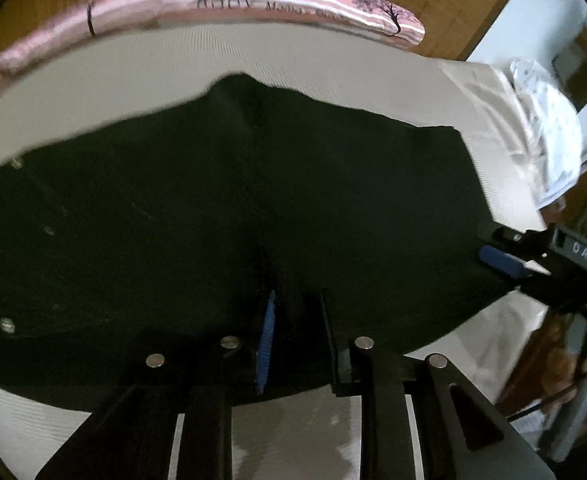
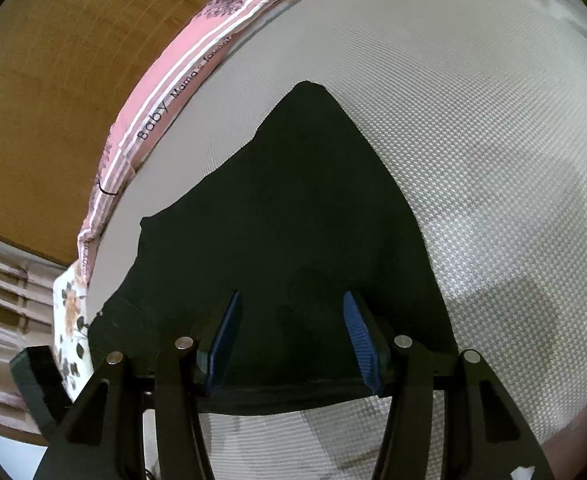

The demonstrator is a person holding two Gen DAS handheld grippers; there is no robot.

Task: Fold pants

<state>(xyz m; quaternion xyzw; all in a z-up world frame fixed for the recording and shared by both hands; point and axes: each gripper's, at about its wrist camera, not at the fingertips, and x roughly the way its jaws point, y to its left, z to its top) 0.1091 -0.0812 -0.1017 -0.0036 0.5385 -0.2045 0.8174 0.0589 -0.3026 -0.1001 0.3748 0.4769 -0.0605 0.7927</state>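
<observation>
Both grippers hover over the black pants, left gripper jaws slightly apart, right gripper jaws wider, neither clamping cloth.

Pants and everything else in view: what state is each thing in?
pants: lying spread on mat, not held
mat: spread under pants
left gripper: slightly open, over pants
right gripper: open, over pants' near edge
pink cloth: lying along mat's edge
</observation>
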